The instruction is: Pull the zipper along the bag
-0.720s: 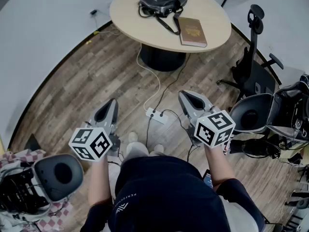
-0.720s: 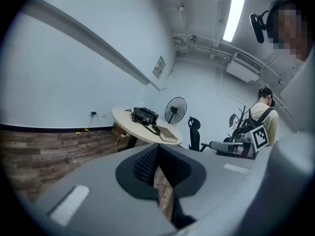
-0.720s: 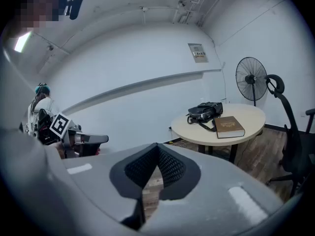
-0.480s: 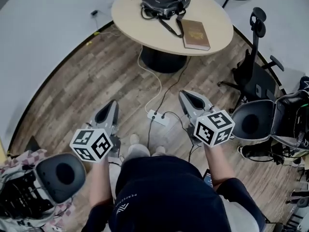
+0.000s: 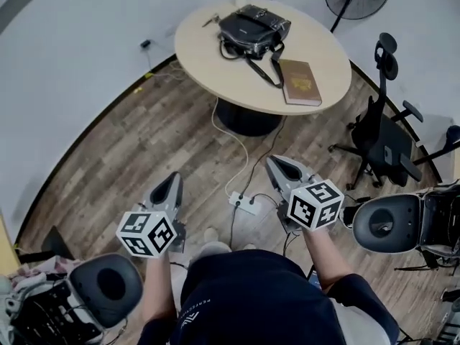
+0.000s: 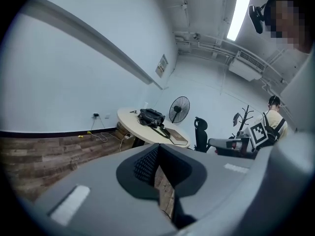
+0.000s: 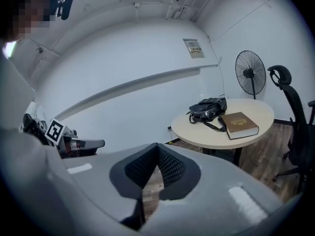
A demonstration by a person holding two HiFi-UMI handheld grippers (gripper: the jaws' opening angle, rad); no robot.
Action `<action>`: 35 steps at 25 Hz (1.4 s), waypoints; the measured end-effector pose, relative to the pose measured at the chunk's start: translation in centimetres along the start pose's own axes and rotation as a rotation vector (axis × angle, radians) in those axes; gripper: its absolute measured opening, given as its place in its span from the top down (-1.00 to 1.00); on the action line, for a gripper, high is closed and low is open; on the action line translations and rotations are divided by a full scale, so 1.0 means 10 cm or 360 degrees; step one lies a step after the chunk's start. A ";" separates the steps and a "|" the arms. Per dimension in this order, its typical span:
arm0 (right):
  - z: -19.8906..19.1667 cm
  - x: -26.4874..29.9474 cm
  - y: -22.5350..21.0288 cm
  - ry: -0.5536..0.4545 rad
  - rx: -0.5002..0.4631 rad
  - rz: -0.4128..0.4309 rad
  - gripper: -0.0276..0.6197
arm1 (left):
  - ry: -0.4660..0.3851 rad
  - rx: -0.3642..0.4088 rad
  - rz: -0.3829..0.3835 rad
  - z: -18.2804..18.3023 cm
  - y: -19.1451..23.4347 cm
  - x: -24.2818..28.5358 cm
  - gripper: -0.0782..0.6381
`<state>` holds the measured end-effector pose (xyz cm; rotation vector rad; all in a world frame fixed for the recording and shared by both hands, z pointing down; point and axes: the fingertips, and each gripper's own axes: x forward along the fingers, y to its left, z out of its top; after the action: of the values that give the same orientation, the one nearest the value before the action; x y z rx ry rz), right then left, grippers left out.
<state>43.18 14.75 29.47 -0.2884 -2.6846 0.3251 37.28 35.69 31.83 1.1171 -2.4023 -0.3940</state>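
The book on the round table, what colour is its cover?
Brown book with a gold emblem, clearest in the right gripper view.

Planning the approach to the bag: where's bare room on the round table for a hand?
Widest bare patch: the table left of the bag, out to the near-left rim. A smaller one far right, between bag, book and rim. Crowded in the middle-right, where the strap trails from bag to book.
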 end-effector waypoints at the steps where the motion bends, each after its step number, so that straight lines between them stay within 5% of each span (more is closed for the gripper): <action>1: 0.00 0.06 0.01 0.0009 -0.0006 -0.0009 0.91 | 0.0003 -0.0003 -0.0005 0.01 0.05 0.02 0.75; 12: 0.14 0.71 0.17 0.0039 -0.0036 -0.0012 0.91 | 0.0029 0.0053 -0.0010 0.28 0.56 0.21 0.75; 25: 0.07 1.48 0.72 0.0124 -0.0083 0.0142 0.91 | 0.0044 0.0055 0.0023 0.34 1.15 -0.01 0.74; 35: 0.22 2.00 0.56 0.0111 -0.0087 0.0200 0.91 | 0.0026 0.0047 0.0071 0.43 1.44 0.27 0.74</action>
<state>25.29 24.67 33.59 -0.4772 -2.6153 0.2744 24.25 42.92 35.25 1.0728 -2.4215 -0.3343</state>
